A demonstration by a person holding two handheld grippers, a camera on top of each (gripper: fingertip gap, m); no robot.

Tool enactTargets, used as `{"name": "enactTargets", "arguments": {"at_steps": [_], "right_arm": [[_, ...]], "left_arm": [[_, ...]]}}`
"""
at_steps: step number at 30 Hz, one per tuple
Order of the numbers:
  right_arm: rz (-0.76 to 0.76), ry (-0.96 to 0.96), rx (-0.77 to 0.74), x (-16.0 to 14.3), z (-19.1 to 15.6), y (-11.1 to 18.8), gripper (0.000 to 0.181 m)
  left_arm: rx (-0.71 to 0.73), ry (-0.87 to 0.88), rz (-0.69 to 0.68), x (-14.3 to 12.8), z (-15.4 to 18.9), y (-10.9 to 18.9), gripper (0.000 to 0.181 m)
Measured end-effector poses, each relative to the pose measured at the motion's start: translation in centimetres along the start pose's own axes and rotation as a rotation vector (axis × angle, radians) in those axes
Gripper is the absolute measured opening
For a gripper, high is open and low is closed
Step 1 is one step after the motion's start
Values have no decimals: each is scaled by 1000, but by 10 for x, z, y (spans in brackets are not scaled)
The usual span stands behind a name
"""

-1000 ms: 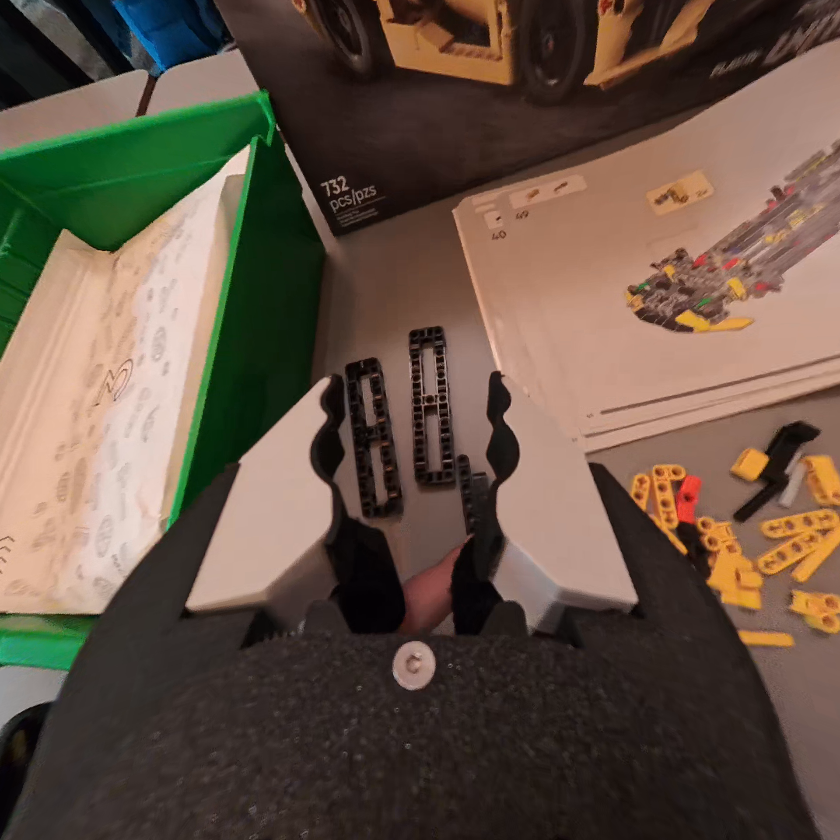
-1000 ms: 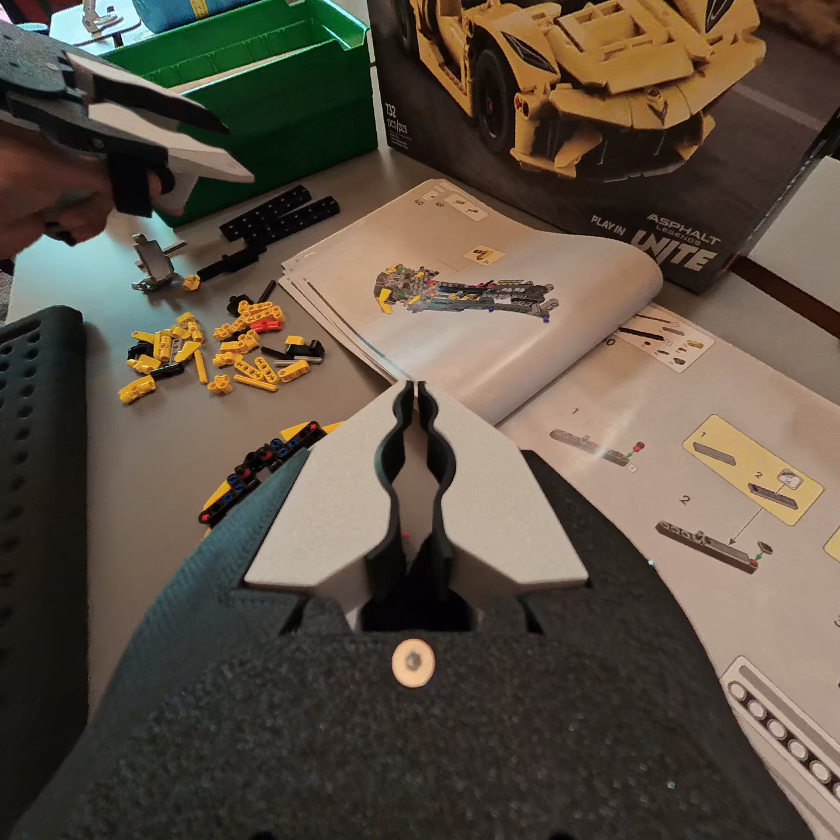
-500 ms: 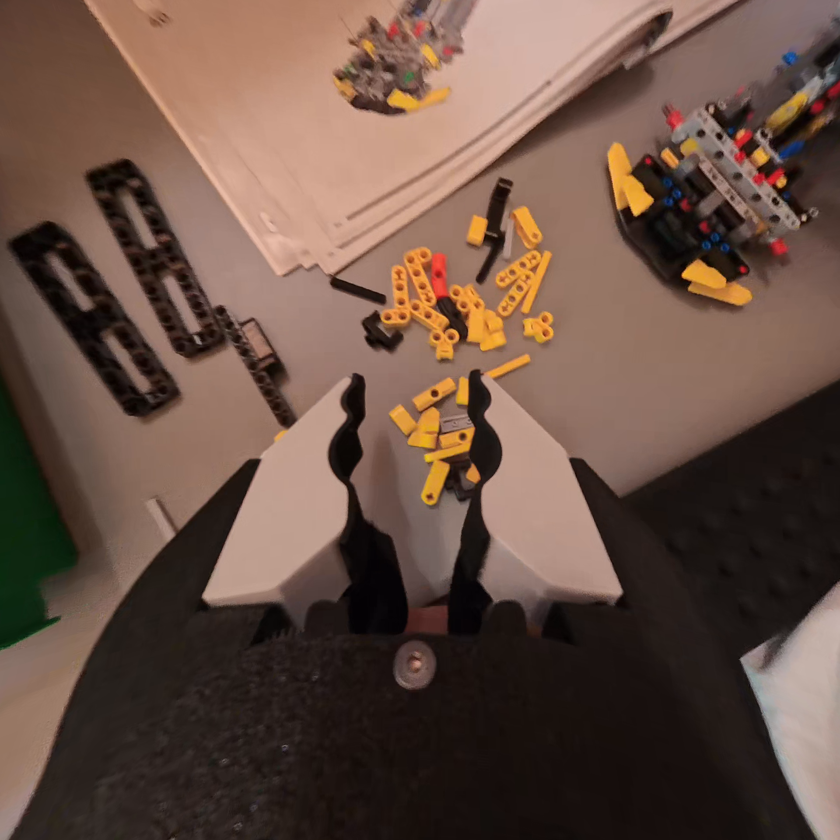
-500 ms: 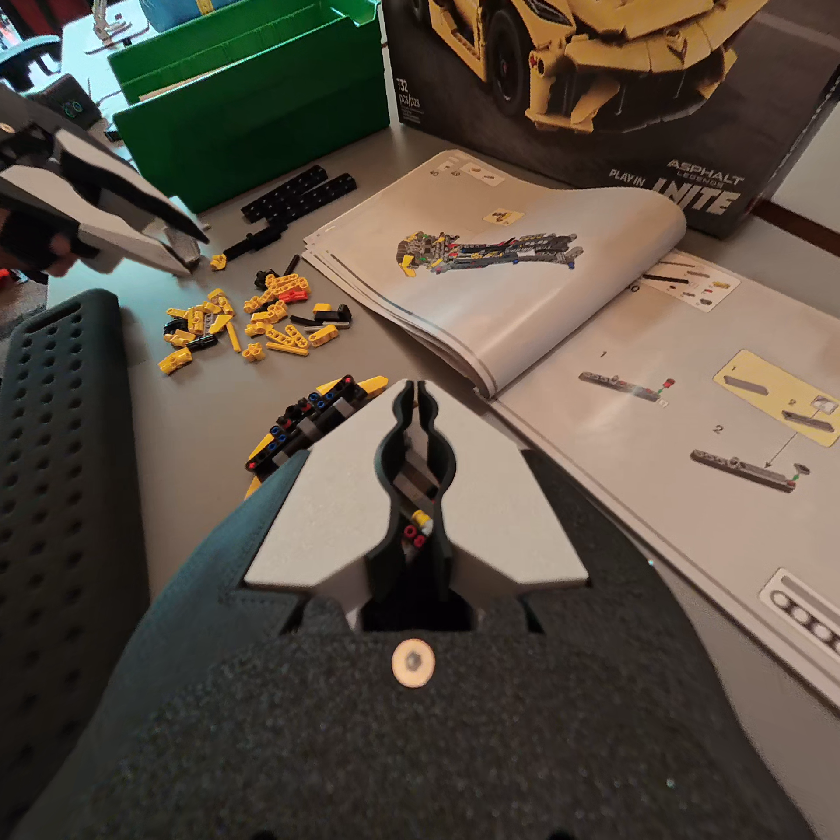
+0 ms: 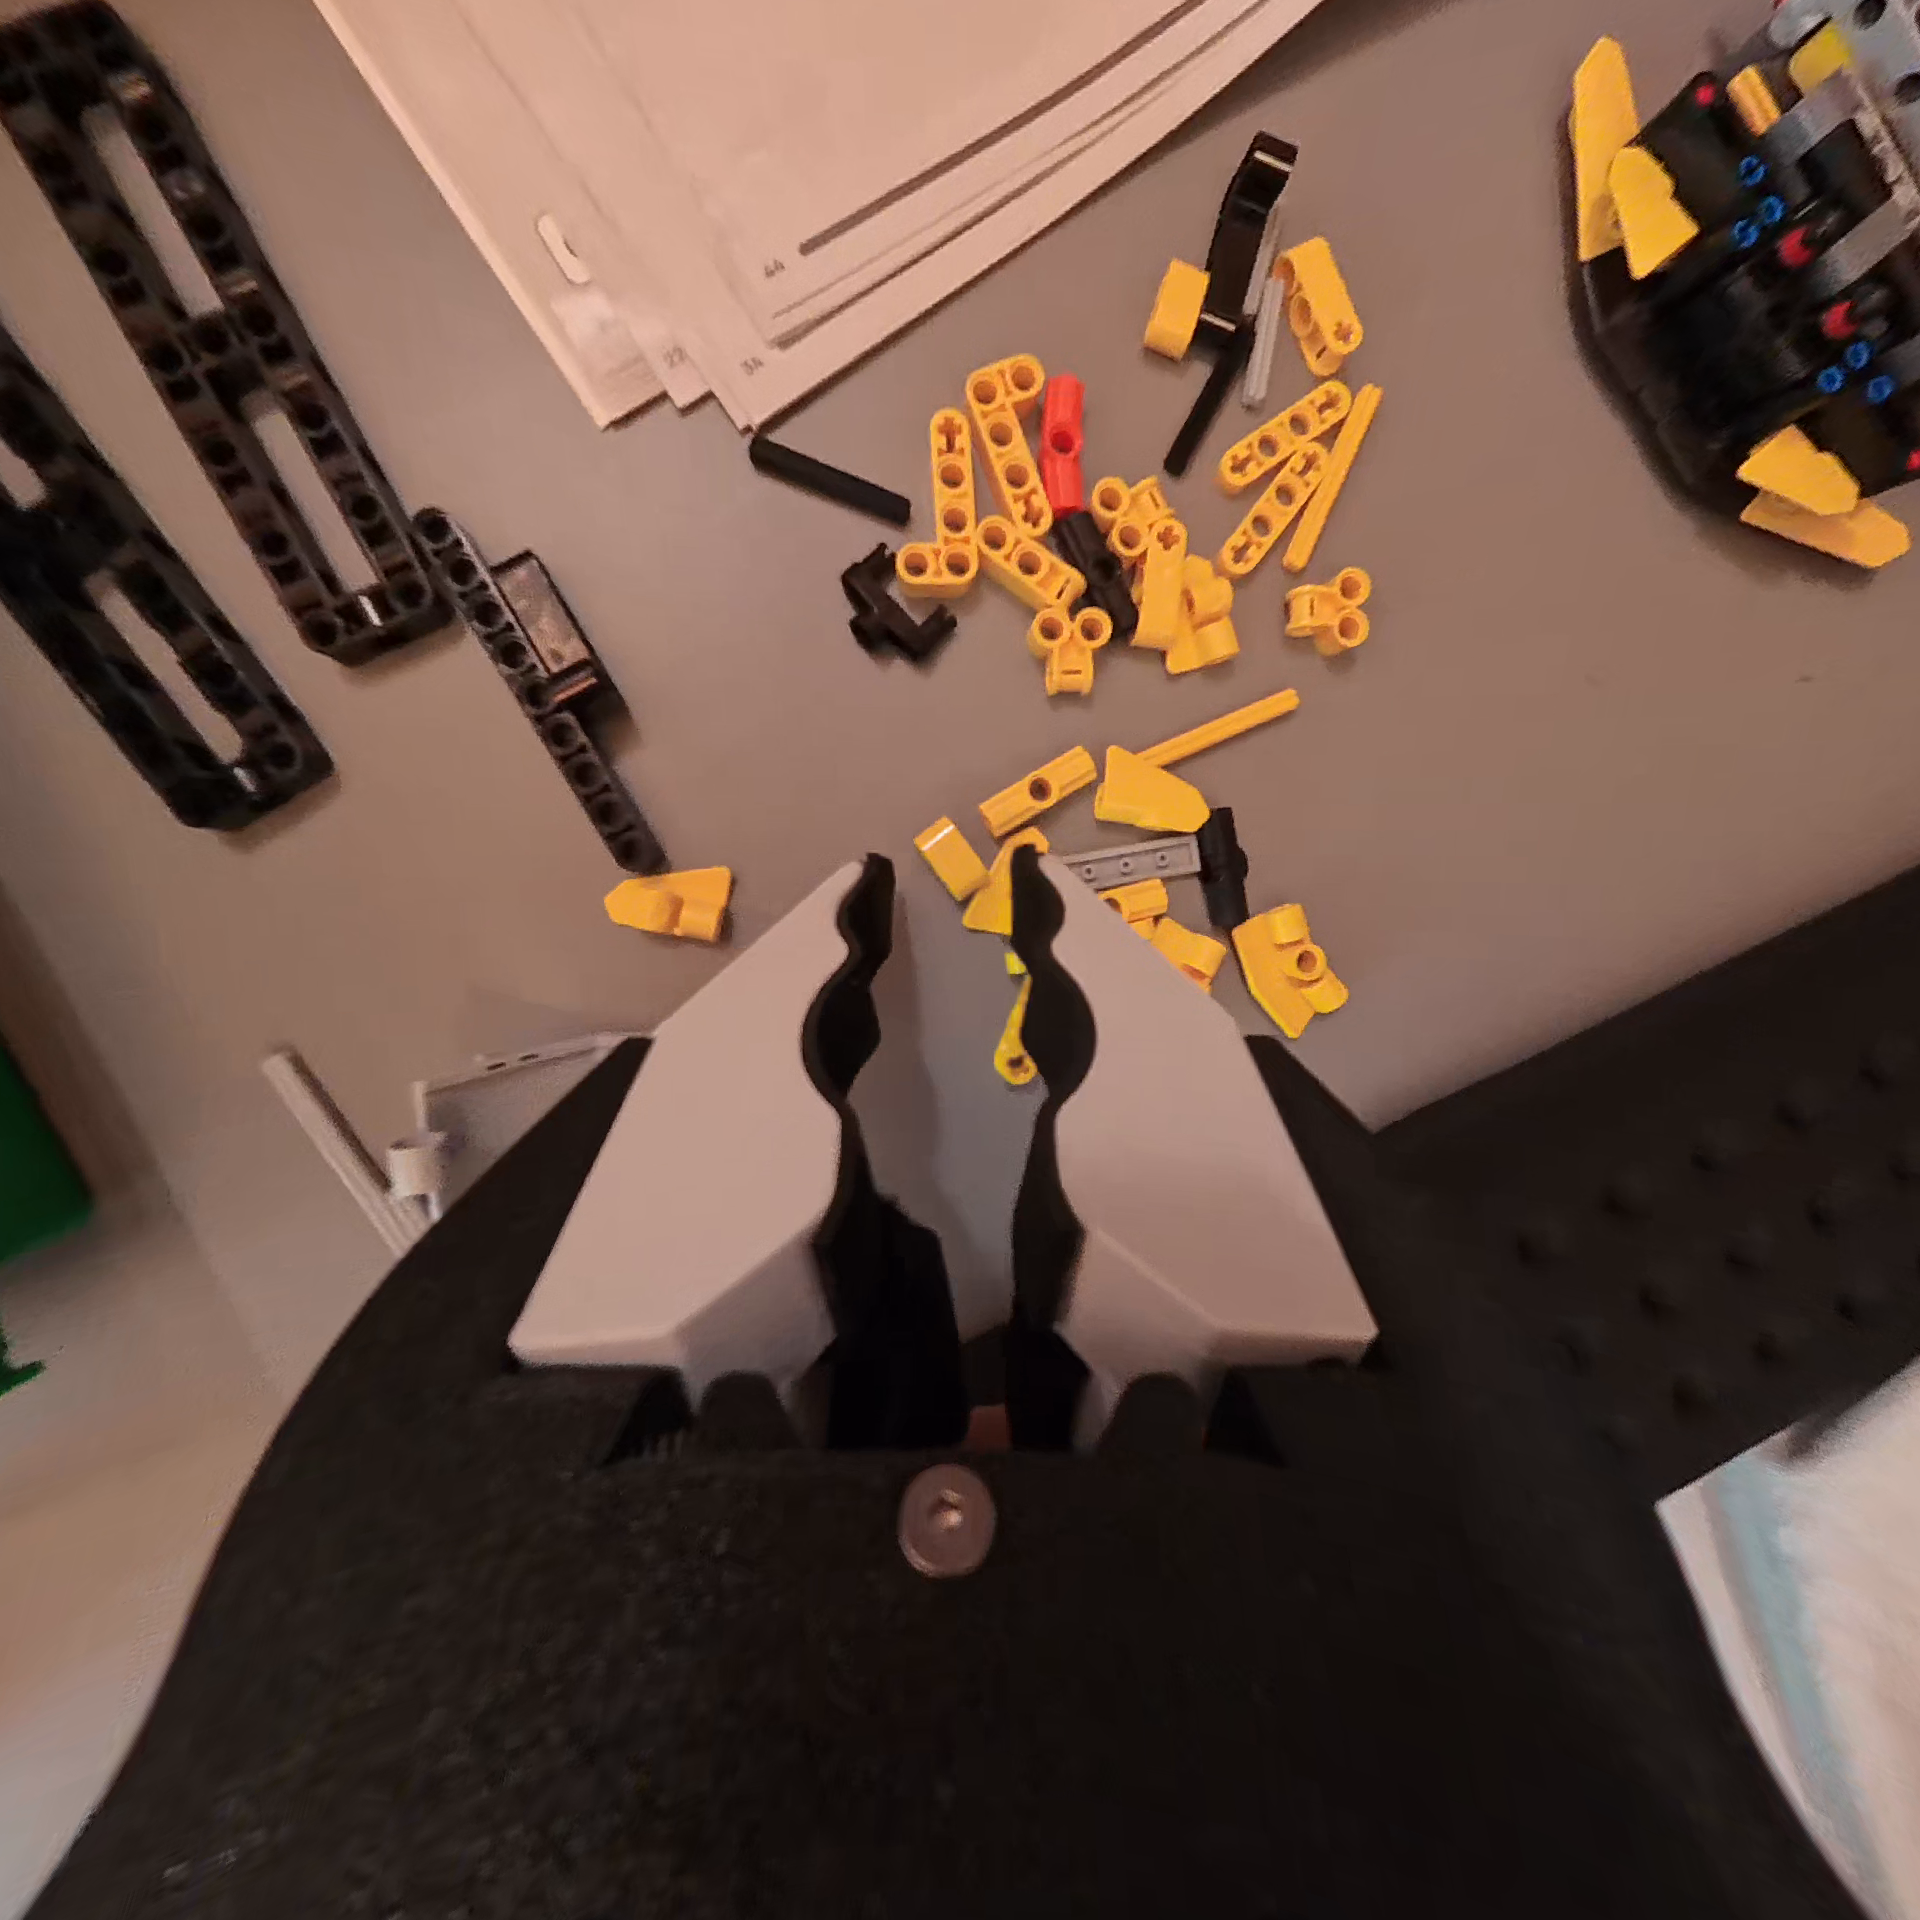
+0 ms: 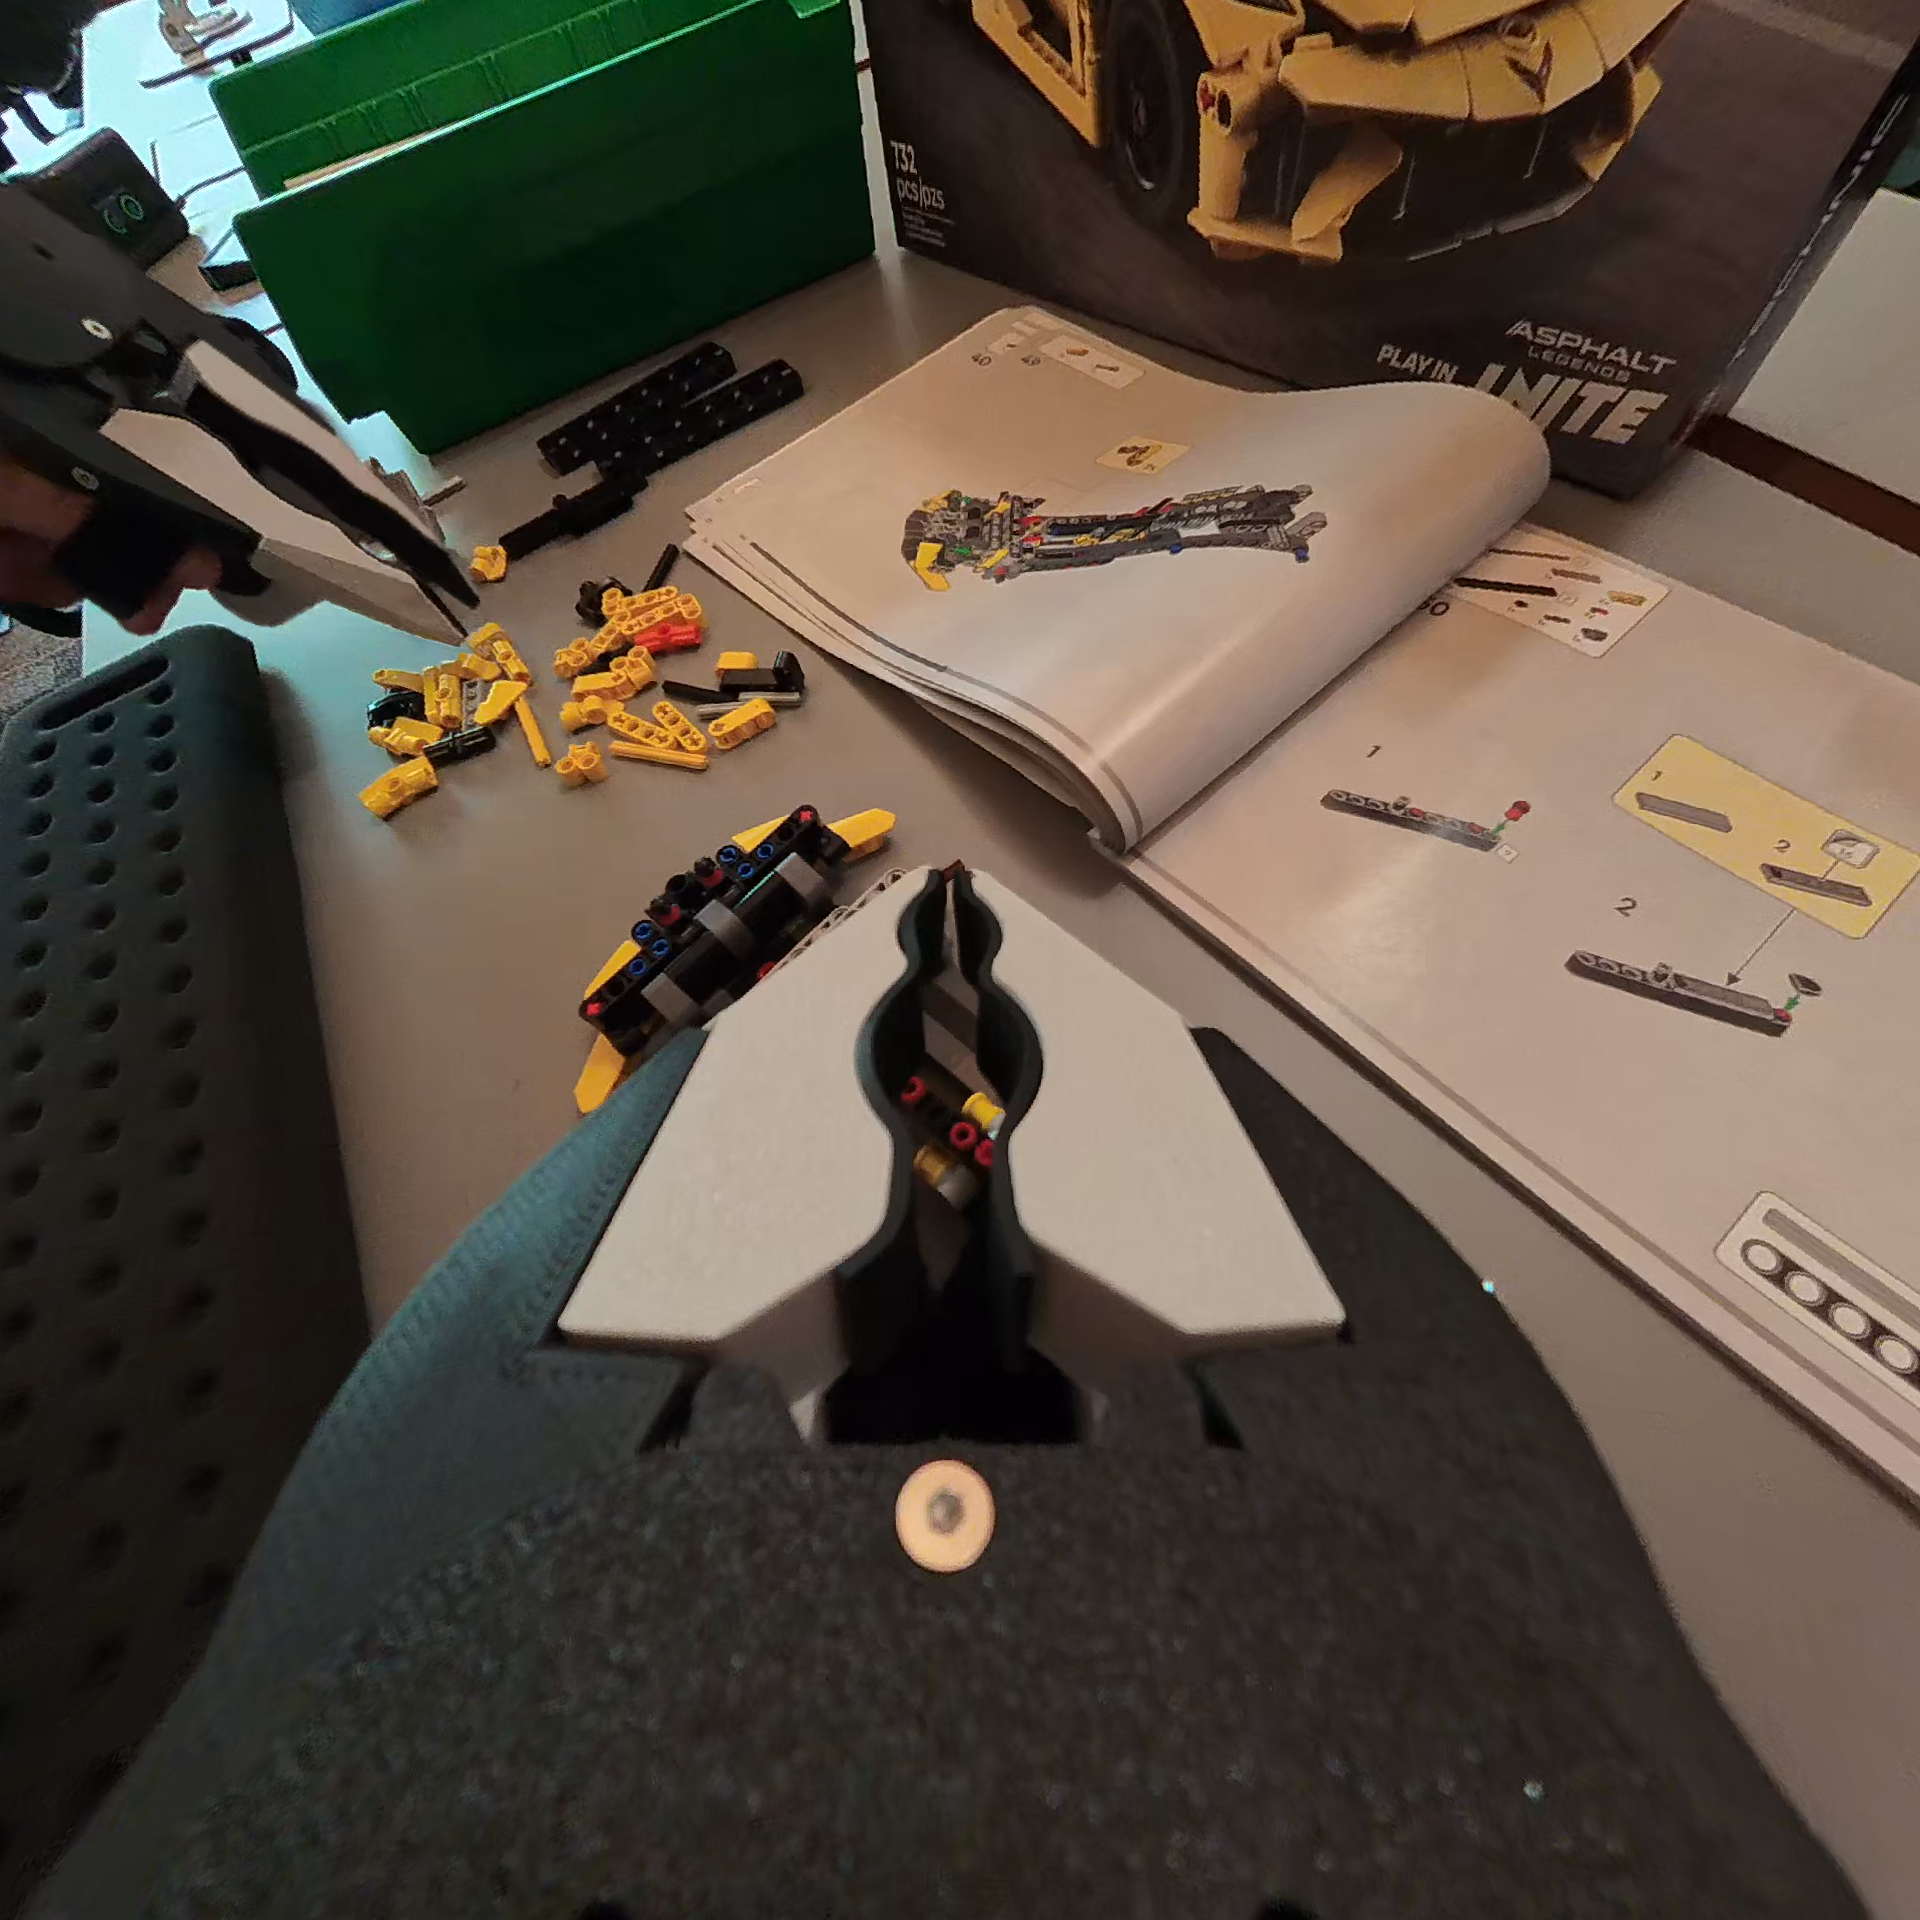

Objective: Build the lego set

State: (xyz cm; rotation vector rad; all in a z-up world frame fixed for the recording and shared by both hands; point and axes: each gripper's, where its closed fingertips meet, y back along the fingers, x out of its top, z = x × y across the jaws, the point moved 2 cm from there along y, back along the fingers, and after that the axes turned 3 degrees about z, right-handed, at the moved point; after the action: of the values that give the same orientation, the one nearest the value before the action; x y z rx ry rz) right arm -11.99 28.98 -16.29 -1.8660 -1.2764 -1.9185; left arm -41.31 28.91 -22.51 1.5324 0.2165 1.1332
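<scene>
Now the left gripper [image 5: 951, 868], partly open and empty, hovers over the near loose yellow pieces [image 5: 1122, 831] on the bench [image 5: 1507, 748], probably to pick one, while the right gripper [image 6: 951, 883] looks closed above the half-built car [image 6: 717, 935].

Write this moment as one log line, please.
left gripper: open, over loose yellow pieces | right gripper: shut, above chassis

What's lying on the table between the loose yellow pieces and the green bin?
In the right wrist view, two long black frame beams lie side by side near the green bin, with a black rod-like piece nearer the yellow pile.
</scene>
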Motion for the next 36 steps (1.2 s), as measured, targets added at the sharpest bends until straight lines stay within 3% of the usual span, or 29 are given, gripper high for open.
{"name": "enactTargets", "arguments": {"at_steps": [6,10,14,19,21,25,30,33,36], "right_arm": [[-8,-1,11,-1,-1,-4,0],[-8,3,10,0,0,-4,0],[-5,-5,9,0,2,-4,1],[-9,-6,9,-1,2,-5,1],[-5,-6,10,0,2,-4,0],[0,-8,18,1,2,-6,0],[1,0,20,1,-2,-6,0],[7,-5,21,1,-3,-4,0],[18,-11,31,3,-5,-3,0]], "left_arm": [[-21,51,5,-2,3,-8,21],[-4,36,-9,-4,0,-10,9],[6,7,-23,-5,-3,-9,8],[51,-46,23,11,-5,-2,8],[-26,-86,83,25,16,1,8],[-291,-199,126,40,98,-11,8],[-371,-305,85,38,159,-39,8],[-491,-183,152,51,175,-37,8],[-614,84,266,72,158,-23,8]]}}
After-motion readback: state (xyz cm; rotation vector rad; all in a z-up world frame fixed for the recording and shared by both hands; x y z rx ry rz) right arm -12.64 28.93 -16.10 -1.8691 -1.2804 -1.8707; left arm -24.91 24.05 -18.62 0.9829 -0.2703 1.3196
